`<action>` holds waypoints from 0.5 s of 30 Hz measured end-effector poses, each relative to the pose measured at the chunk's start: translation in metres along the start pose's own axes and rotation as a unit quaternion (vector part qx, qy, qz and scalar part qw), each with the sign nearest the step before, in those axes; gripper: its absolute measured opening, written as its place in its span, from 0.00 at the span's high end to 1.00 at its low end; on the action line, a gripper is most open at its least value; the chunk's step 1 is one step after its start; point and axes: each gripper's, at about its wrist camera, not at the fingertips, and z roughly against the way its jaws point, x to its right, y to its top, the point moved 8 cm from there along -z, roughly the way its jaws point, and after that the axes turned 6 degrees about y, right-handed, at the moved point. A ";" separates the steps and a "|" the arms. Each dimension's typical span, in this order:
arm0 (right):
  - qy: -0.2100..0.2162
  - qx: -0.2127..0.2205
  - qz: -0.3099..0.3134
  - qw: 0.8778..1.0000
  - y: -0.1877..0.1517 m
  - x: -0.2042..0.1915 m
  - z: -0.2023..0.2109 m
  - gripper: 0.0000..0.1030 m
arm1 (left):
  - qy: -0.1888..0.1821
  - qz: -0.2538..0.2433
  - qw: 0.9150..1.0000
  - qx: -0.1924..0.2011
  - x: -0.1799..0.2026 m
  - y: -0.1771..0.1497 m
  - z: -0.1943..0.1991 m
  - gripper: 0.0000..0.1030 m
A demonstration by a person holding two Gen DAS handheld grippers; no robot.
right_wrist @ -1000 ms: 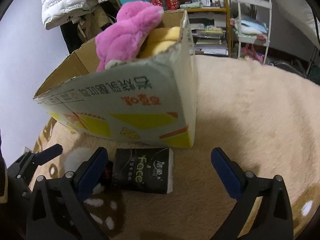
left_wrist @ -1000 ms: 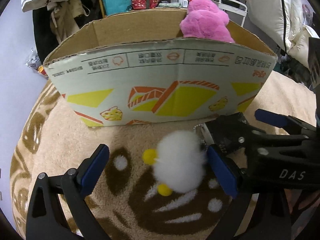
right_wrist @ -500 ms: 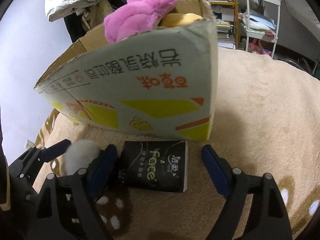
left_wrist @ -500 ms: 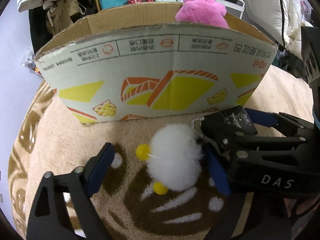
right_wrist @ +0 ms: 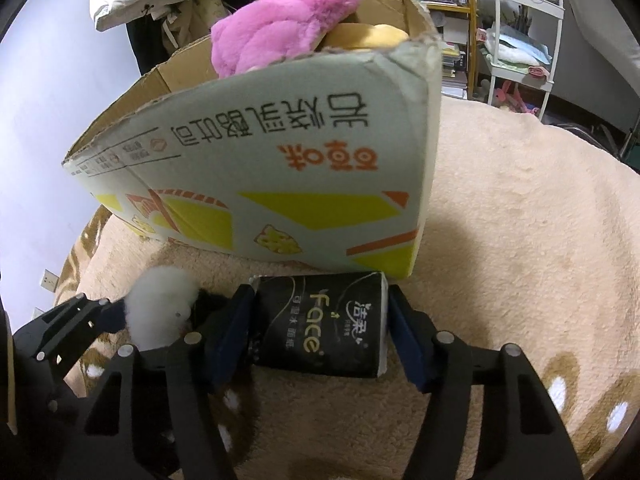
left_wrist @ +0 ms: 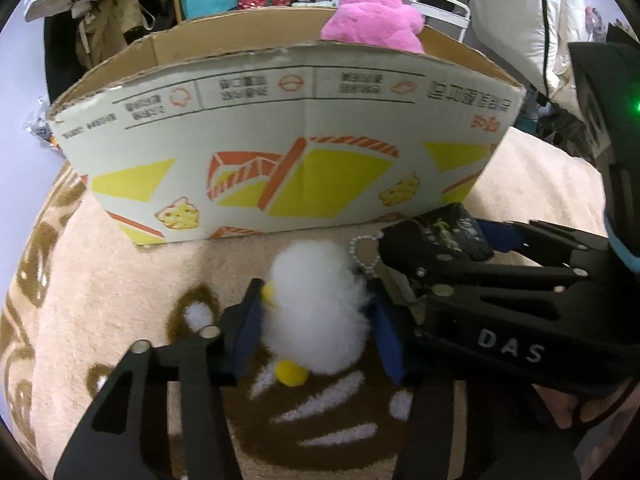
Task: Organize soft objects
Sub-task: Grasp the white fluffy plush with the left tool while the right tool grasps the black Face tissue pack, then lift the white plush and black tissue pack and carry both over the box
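A fluffy white duck toy [left_wrist: 316,308] with yellow beak and feet and a bead chain lies on the beige rug. My left gripper [left_wrist: 318,328] is shut on it, blue pads pressing both sides. It also shows in the right wrist view [right_wrist: 160,308]. My right gripper [right_wrist: 320,332] is shut on a black tissue pack [right_wrist: 320,324] marked "Face", pads against both ends. The pack also shows in the left wrist view [left_wrist: 444,232]. Both lie just in front of an open cardboard box [left_wrist: 280,128] holding a pink plush [left_wrist: 372,28].
The box [right_wrist: 280,168] stands close ahead, with a yellow plush [right_wrist: 372,36] beside the pink plush [right_wrist: 280,28]. The two grippers are side by side, almost touching. Beige rug [right_wrist: 520,220] extends right. Shelves, a white cart [right_wrist: 524,32] and hung jackets stand behind.
Both grippers have closed from wide open: the left onto the white duck toy, the right onto the black tissue pack. Both moved a little nearer the box.
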 end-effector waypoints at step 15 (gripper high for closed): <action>-0.010 0.032 0.018 0.999 0.002 -0.002 0.029 0.37 | 0.038 0.025 0.999 0.015 -0.006 -0.009 0.027 0.60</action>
